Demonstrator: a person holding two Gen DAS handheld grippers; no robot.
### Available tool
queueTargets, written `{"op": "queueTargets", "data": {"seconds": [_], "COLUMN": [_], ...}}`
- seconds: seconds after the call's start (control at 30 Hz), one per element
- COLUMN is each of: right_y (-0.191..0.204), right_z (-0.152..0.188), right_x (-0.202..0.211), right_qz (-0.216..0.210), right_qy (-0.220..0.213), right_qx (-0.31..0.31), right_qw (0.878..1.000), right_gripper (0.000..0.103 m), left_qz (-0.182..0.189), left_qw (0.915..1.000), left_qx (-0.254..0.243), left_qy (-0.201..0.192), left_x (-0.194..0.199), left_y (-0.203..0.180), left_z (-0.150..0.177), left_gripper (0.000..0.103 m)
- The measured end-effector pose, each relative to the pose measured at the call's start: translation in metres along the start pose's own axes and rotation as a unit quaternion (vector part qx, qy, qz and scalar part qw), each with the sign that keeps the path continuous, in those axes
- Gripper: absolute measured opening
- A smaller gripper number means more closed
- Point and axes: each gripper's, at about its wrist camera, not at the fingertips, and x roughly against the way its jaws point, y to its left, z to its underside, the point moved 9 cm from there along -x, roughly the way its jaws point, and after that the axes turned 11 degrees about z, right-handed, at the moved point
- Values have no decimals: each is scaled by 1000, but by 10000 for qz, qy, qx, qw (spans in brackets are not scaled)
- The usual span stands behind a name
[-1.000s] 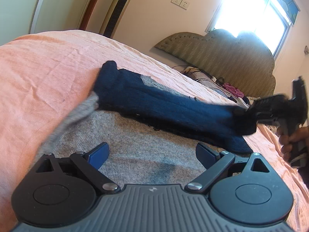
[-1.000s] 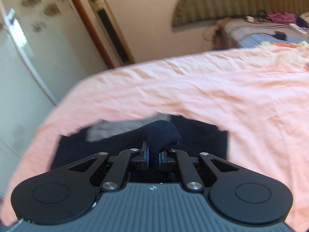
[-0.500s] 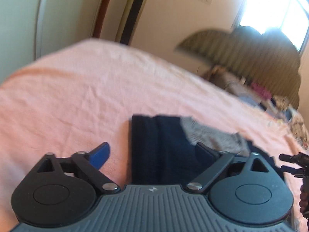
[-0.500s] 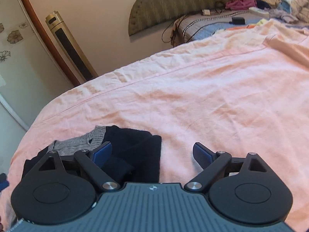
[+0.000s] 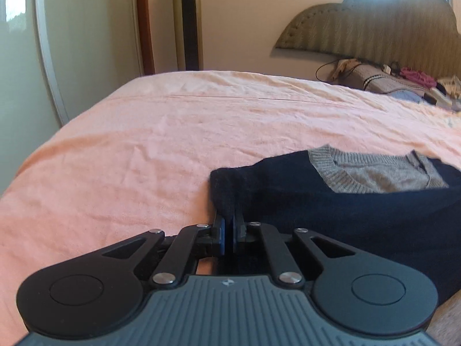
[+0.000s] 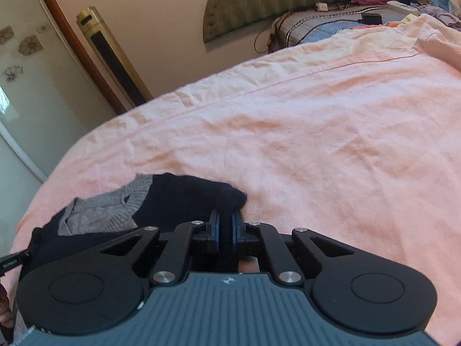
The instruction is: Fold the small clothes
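Note:
A small navy sweater (image 5: 331,204) with a grey knit collar (image 5: 371,173) lies folded on the pink bedsheet (image 5: 173,132). My left gripper (image 5: 228,232) is shut on the sweater's near left corner, dark fabric pinched between its blue pads. In the right wrist view the same navy sweater (image 6: 178,199) shows its grey collar (image 6: 112,207) at the left. My right gripper (image 6: 226,230) is shut on the sweater's right corner, cloth bunched between the pads. The tip of the left gripper's body shows at the far left edge there.
The pink sheet (image 6: 317,144) stretches far ahead and to the right. A padded headboard (image 5: 374,34), pillows and a pile of clothes and cables (image 6: 374,8) lie at the far end. A tall tower fan (image 5: 188,20) and a wardrobe door (image 5: 43,43) stand beyond the bed's edge.
Both grippers were open half a second ago and have now closed on the sweater's two near corners. The left hand swung across to the left corner.

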Motion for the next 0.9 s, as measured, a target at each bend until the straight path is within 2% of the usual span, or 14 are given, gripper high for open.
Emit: {"op": "queueTargets", "data": {"seconds": [0.03, 0.1, 0.17, 0.23, 0.3, 0.33, 0.43, 0.47, 0.5, 0.63, 0.73, 0.77, 0.8, 0.9], "right_y": [0, 0, 10, 32, 60, 71, 79, 72, 67, 68, 61, 54, 43, 7], "right_z": [-1, -3, -3, 5, 22, 31, 58, 64, 66, 68, 74, 79, 85, 103], "right_x": [2, 15, 43, 69, 81, 78, 46, 36, 38, 57, 100, 114, 127, 145], "right_qz": [-35, 71, 54, -169, -337, -312, 285, 486, 430, 505, 225, 131, 89, 423], "right_qy": [38, -35, -413, -650, -665, -581, -175, -156, -382, -312, -475, -501, -505, -345], "right_qx": [-126, -196, 10, 396, 995, 1269, 1985, 2113, 2124, 2060, 1767, 1620, 1474, 1297], "right_qw": [9999, 9998, 9991, 9970, 9922, 9897, 9795, 9761, 9755, 9768, 9829, 9854, 9877, 9901], "right_gripper": [16, 37, 44, 51, 70, 73, 76, 77, 84, 84, 85, 89, 91, 91], "left_qz": [14, 48, 81, 382, 740, 799, 539, 429, 363, 67, 351, 481, 631, 1049], "left_qw": [10000, 9999, 9996, 9975, 9944, 9949, 9985, 9989, 9992, 9998, 9989, 9974, 9943, 9793], "left_qx": [17, 70, 233, 487, 565, 447, -22, -150, -145, -178, 294, 534, 854, 1711], "left_qy": [-38, -98, -131, -339, -505, -424, 41, -125, -108, 66, 73, 42, 28, 263], "left_x": [5, 21, 44, 63, 73, 70, 44, 42, 39, 53, 92, 106, 121, 143], "left_y": [-2, -5, -5, -13, -29, -39, -54, -50, -44, -29, -15, -9, -3, 8], "left_z": [-1, -2, 0, 6, 14, 19, 38, 39, 39, 36, 48, 56, 68, 107], "left_gripper": [6, 9, 15, 25, 47, 52, 54, 54, 54, 54, 53, 60, 69, 71]}}
